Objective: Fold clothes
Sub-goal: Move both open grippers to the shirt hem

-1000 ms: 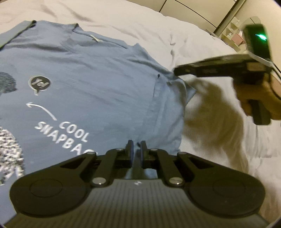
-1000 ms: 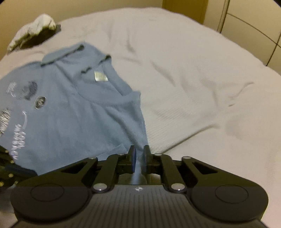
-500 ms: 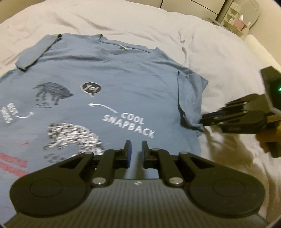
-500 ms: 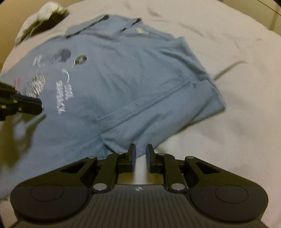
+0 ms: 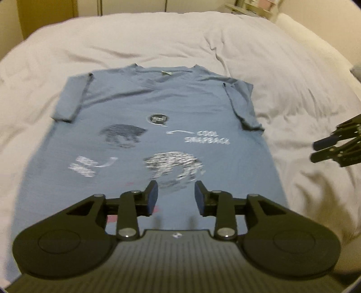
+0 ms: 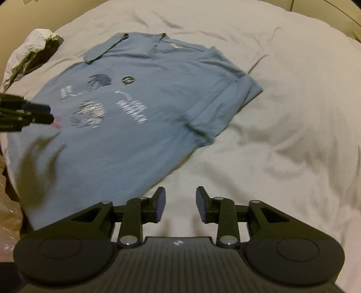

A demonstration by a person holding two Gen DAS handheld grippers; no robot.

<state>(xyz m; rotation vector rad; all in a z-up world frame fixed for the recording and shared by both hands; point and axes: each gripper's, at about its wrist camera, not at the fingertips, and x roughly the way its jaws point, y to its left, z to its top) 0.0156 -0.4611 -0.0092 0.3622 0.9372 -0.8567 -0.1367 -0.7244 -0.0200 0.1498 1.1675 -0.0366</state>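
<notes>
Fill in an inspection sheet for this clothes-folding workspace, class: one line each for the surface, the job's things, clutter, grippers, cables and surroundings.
Surface: bed cover, pale and creased.
Job's things: blue T-shirt lies flat, print side up, collar at the far end; both sleeves are folded in over the body.
Clutter: crumpled grey-white cloth on the bed beyond the shirt's far left corner, apart from it.
Grippers: left gripper open and holding nothing, above the shirt's lower part; right gripper open and holding nothing, over bare cover beside the shirt's right edge.
Cables: nothing seen.
Surroundings: cupboard doors behind the bed; shelves at the far right, blurred.
</notes>
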